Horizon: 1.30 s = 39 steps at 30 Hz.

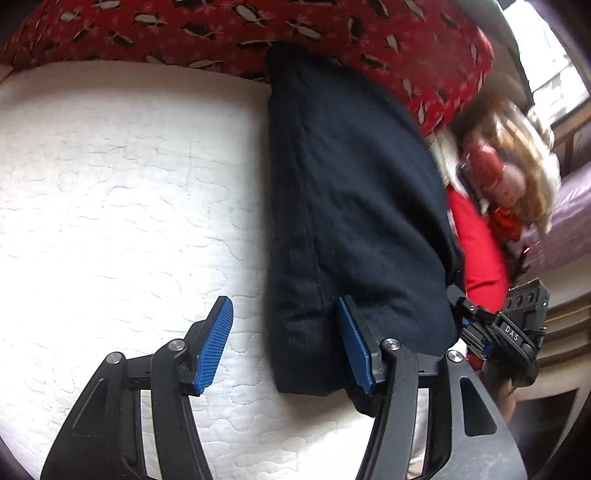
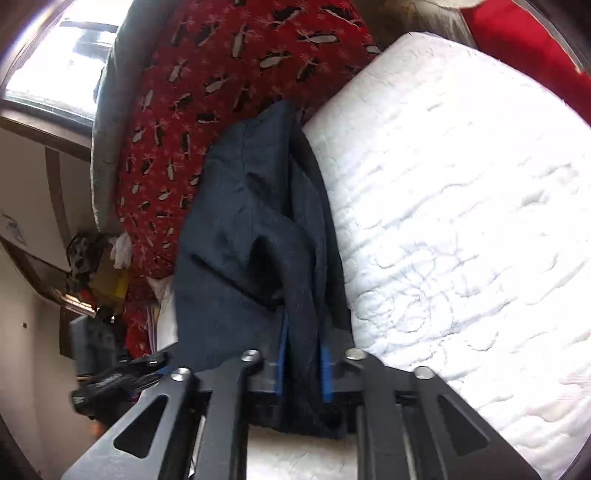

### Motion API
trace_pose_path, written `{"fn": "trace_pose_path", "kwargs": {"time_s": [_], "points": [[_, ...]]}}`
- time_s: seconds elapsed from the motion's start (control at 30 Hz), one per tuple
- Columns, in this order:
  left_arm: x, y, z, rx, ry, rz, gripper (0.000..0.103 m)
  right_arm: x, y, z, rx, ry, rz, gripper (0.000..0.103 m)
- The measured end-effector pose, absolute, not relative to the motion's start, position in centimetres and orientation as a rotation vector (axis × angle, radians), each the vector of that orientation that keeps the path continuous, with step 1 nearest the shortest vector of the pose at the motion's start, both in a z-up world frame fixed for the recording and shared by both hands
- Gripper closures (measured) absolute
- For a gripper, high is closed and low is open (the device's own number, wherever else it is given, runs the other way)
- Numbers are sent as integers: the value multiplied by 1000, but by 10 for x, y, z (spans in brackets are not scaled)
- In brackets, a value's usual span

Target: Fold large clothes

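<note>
A dark navy garment (image 1: 354, 206) lies folded into a long narrow strip on the white quilted mattress (image 1: 122, 206). My left gripper (image 1: 284, 343) is open; its right pad rests against the near end of the garment, its left pad is over bare mattress. In the right wrist view the same garment (image 2: 251, 229) runs away from me along the mattress edge (image 2: 461, 221). My right gripper (image 2: 303, 365) is shut on a bunched fold of the garment's near end. The right gripper also shows in the left wrist view (image 1: 495, 328) at the garment's right side.
A red duvet with a black and white print (image 1: 258, 33) lies bunched at the far end of the garment, also in the right wrist view (image 2: 207, 92). A red cushion (image 1: 480, 251) and a doll (image 1: 509, 173) lie to the right. A window (image 2: 66, 48) is at the left.
</note>
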State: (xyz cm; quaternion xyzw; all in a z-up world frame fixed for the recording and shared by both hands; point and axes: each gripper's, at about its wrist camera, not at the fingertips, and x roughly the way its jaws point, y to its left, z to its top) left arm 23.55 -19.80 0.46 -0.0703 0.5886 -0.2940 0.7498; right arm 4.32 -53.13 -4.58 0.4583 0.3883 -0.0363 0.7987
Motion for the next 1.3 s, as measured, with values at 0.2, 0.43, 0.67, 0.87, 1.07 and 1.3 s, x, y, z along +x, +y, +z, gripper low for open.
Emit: {"fn": "trace_pose_path", "kwargs": {"time_s": [0.2,0.43,0.67,0.87,1.07,1.3], "points": [[243,-199,37,-252,1262,-724,46,54,-561,1,937,706,-175,38],[210,-254,13,110,1181,-707,46,98,-531,6,894,631,-75,64],[195,-254,6,234,1103,-731,43,112,-530,-36,729,859,-176,74],[193,-257,6,235,1105,-729,41,131,-552,-23,769,853,-205,42],[195,-253,3,211,1109,-761,40,172,-566,-32,742,860,-190,102],[209,-237,32,86,1085,-711,40,131,-573,-19,730,766,-246,97]]}}
